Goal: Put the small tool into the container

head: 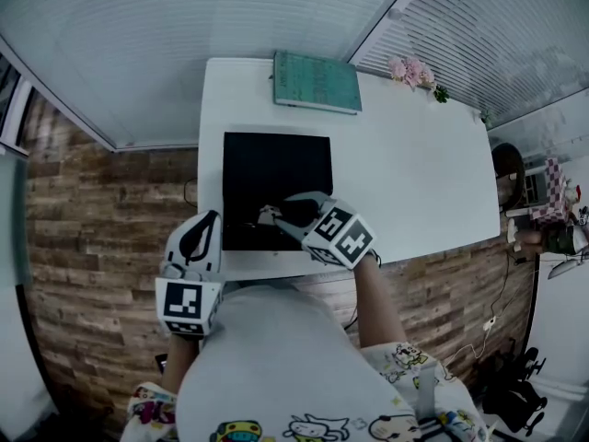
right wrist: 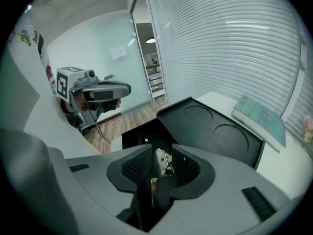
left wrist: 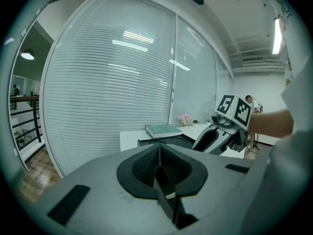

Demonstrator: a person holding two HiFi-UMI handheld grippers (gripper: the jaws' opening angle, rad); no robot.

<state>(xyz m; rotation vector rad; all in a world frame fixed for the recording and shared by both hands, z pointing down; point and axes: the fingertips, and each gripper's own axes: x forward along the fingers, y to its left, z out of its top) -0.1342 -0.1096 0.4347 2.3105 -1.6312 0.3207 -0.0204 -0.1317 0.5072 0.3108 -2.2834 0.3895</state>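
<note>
- R gripper (right wrist: pixel 159 166): fingers pinching the small tool (right wrist: pixel 161 161), a bit of bright metal w/ a thin yellowish strip below it. It sits between the ribbed pads, off the desk (head: pixel 414 173).
- Tool's long axis looks to run roughly along the jaws, back toward the camera, not across them. That's a judgement; the pads cover most of it.
- Container (head: pixel 276 164): black, square, on the near-left part of the desk, its near side about at the desk's near edge.
- Key relation: the container lies straight ahead of & below the R fingertips. In the head view the tips are over its near edge. So the next move is prob. a short reach fwd & down, then let go.
- In the R gripper view the darker recess lies just past the tips; a panel w/ two round dents is farther off, toward the book (head: pixel 316 83) at the far edge.
- L gripper (left wrist: pixel 159 168): fingers pressed together, nothing btw them. It's held off the desk by the near-left corner, so R is the nearer hand.
- Hard to tell: what kind of tool it is; how deep the recess is (all black); whether the tool is over the recess or only the rim.
- Flowers (head: pixel 411 70) at the far-right corner, well apart from all this.
</note>
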